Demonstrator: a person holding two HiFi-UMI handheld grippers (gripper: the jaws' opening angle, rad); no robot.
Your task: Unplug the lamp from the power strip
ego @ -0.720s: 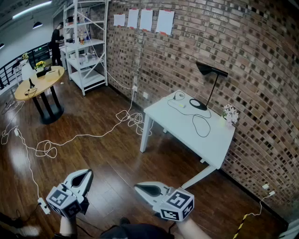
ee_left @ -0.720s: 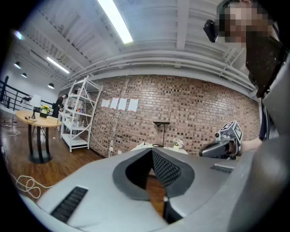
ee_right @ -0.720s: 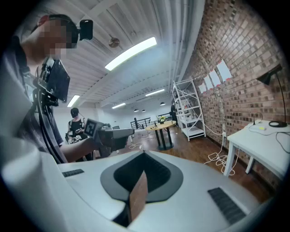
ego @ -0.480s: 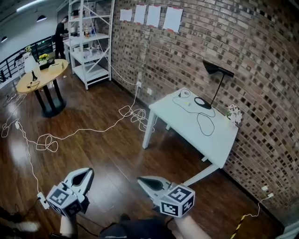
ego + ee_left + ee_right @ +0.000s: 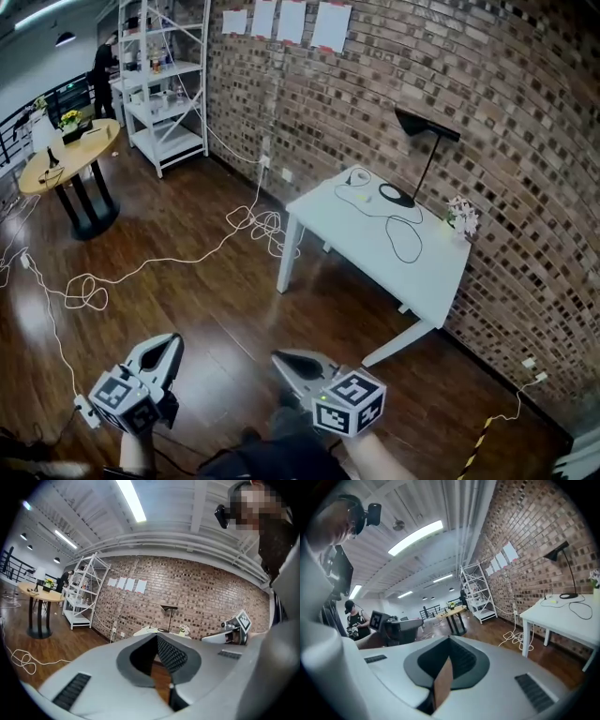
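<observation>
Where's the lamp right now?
In the head view, the black lamp stands right of centre, at the far side of the white table against the brick wall, left of the small flower pot.

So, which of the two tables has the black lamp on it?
The white rectangular table by the brick wall; the round wooden table has no lamp.

The white table carries a black lamp, its looping cord and a small flower pot.
</observation>
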